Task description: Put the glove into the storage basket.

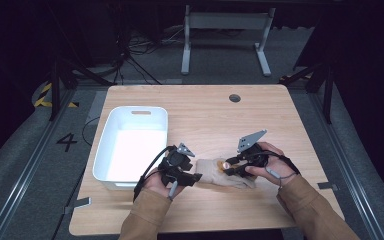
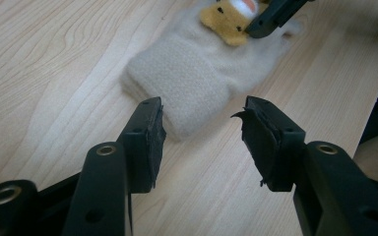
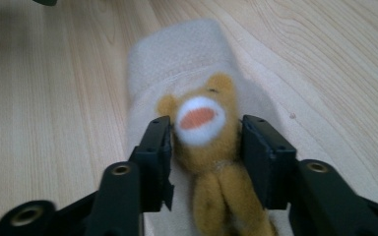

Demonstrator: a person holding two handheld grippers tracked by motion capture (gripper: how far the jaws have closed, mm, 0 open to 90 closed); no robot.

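Fleece sock point(image 1: 219, 172) with plush bear point(image 3: 207, 129) lies mid-tabletop point(image 1: 280, 115): light, soft, limp. Your right tongs point(image 3: 205, 147) spread around bear, left tongs point(image 2: 204, 129) spread at cuff; pinch fabric edge.

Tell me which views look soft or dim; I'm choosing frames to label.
Right gripper view: the sock and its bear patch are blurred. Left gripper view: the sock's far end is blurred, wood grain sharp. High view: table evenly lit, surroundings dark, white bin glaring.
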